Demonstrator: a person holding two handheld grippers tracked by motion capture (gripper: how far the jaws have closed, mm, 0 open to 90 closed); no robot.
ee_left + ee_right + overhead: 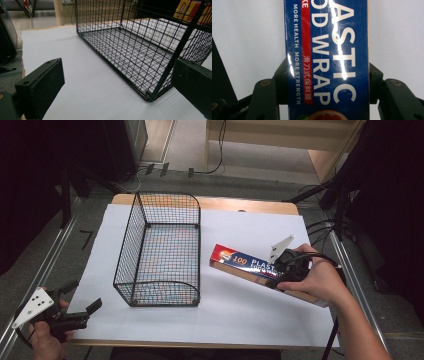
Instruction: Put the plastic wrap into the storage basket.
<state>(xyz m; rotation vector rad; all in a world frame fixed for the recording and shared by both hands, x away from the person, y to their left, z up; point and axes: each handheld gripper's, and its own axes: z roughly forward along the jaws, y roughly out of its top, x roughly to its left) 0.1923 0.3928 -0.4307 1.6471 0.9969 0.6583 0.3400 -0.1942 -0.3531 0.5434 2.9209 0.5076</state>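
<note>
A box of plastic wrap [260, 270] is pinched across its width by the right gripper [289, 265] — just right of the wire basket [162, 251], long axis slanting toward it. The left gripper [75, 312] is held spread at the worktop's [250, 315] near-left corner.

At the lower left of the high view, the left hand [44, 340] holds the left tool [82, 302], jaws spread wide and empty. At right centre, the right hand [320, 280], forearm running to the lower right corner, holds the right tool [280, 270], its jaws pressed against both sides of a box.
</note>
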